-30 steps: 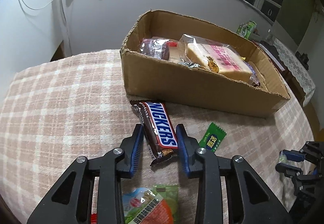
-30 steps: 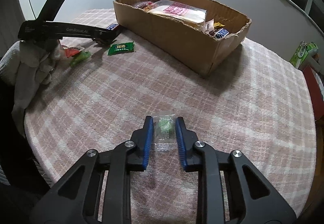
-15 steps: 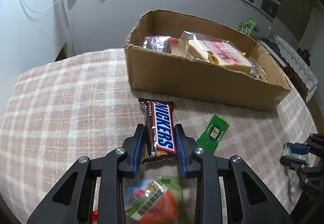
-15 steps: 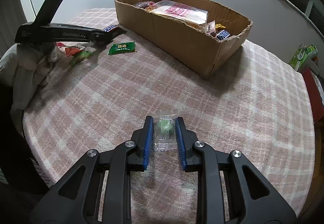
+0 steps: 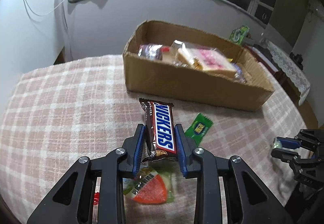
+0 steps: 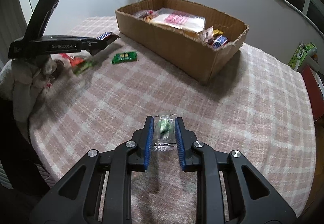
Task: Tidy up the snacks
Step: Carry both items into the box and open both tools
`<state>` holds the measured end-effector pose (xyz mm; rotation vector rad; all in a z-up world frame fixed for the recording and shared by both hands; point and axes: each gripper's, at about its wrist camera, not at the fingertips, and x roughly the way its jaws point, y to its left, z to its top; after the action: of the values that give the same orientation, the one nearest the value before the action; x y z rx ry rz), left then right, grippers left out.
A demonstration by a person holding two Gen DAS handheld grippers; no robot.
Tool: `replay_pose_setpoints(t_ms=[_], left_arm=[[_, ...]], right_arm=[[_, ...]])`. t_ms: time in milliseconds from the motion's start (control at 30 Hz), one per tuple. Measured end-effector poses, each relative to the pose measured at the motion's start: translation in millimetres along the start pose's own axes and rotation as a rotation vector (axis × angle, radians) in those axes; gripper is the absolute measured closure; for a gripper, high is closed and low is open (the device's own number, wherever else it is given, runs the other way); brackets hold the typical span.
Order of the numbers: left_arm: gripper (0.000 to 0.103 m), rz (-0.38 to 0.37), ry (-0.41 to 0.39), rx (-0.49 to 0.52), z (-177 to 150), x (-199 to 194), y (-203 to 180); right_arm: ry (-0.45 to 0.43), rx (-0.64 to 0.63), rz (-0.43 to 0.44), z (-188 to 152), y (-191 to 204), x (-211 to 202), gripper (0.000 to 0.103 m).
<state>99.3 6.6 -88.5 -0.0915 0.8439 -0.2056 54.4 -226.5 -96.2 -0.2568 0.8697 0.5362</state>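
Observation:
My left gripper is shut on a Snickers bar and holds it lifted above the checked tablecloth, in front of the open cardboard box that holds several snacks. In the right wrist view the left gripper shows at the left with the bar in it. My right gripper is shut on a small clear packet with a green sweet, raised over the table, well short of the box. The right gripper also shows in the left wrist view.
A green candy packet lies on the cloth right of the bar. A red and green snack bag lies under my left gripper. A white wall stands behind the box. A green carton sits beyond the table's right edge.
My left gripper closed on the Snickers bar and lifted it off the cloth, pulling back and up. My right gripper rose slightly with its clear packet.

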Motion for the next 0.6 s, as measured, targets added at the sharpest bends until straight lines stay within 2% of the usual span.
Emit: replay_pose_setpoints(t_ms=[333, 600], left_arm=[[0.075, -0.039, -0.075, -0.011, 24.6, -17.1, -8.2], [0.075, -0.037, -0.11, 0.002, 34.7, -23.7, -14.2]], right_arm=[[-0.078, 0.036, -0.011, 35.4, -11.5, -16.1, 0.081], [-0.107, 0.058, -0.013, 56.8, -23.7, -22.0, 0.081]])
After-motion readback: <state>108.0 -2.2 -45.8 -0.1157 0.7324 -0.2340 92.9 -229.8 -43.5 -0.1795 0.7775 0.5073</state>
